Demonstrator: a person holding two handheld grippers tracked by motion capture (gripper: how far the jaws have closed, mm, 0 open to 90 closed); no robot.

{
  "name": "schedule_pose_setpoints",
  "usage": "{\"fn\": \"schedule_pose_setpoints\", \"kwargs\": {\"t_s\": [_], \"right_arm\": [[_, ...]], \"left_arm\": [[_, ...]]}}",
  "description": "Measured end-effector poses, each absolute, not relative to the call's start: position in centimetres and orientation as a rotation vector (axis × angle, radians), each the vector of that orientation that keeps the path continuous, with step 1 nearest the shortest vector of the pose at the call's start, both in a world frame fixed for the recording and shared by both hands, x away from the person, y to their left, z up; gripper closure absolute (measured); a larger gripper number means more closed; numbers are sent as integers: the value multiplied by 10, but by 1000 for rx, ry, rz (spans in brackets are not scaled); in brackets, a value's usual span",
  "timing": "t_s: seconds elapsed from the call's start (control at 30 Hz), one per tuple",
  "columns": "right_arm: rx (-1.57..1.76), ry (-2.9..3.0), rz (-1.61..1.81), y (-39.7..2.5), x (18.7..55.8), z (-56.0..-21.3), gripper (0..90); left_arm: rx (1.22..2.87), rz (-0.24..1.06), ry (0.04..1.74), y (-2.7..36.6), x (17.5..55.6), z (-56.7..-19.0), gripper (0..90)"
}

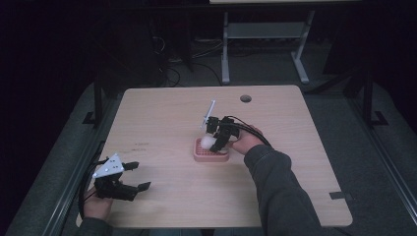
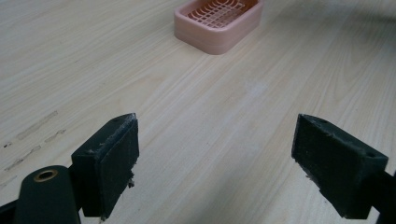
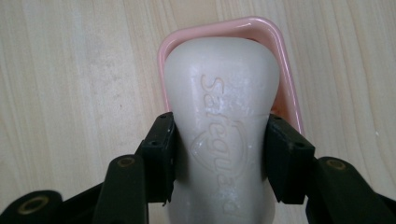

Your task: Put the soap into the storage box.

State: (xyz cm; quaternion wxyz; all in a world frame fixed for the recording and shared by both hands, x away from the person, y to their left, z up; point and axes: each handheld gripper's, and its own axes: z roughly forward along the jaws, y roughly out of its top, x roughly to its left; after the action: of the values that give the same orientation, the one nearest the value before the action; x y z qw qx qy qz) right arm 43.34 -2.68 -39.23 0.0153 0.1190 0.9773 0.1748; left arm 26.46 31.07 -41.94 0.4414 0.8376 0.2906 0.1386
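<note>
Right gripper view looks straight down the two black jaws, which pinch a white bar of soap (image 3: 223, 140) across its narrow waist, one pad on each flank, so the broad rounded end juts out ahead of the fingertips and the flat embossed face is turned up to the camera. Holding it at the waist makes sense: the pads sit in the bar's hollow, where a slick bar is less likely to slide forward out of the grip. Beyond and beneath the fingertips lies the pink soap dish (image 3: 286, 70), its rim curving around the bar's far end, and the bar seems lined up lengthwise with it, likely so it can settle flat on the grid. Raised letters along the bar read "Safeguard", with a shield-like emblem under the word, though the lowest letters are soft and partly cut off. In the high view the right gripper (image 1: 216, 140) holds the soap directly over the dish near the middle of the wooden table (image 1: 162, 108); whether the bar already touches the grid I cannot tell. The left gripper (image 1: 135, 176) rests well apart at the near edge, its fingers (image 2: 109, 163) spread wide on nothing, the dish far ahead of them.
</note>
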Motion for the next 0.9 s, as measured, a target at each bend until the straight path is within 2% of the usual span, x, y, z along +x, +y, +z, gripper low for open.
{"fn": "schedule_pose_setpoints", "kwargs": {"t_s": [0.9], "right_arm": [[385,3053,521,-19,445,-421,490]], "left_arm": [[2077,343,720,312,265,-419,148]]}}
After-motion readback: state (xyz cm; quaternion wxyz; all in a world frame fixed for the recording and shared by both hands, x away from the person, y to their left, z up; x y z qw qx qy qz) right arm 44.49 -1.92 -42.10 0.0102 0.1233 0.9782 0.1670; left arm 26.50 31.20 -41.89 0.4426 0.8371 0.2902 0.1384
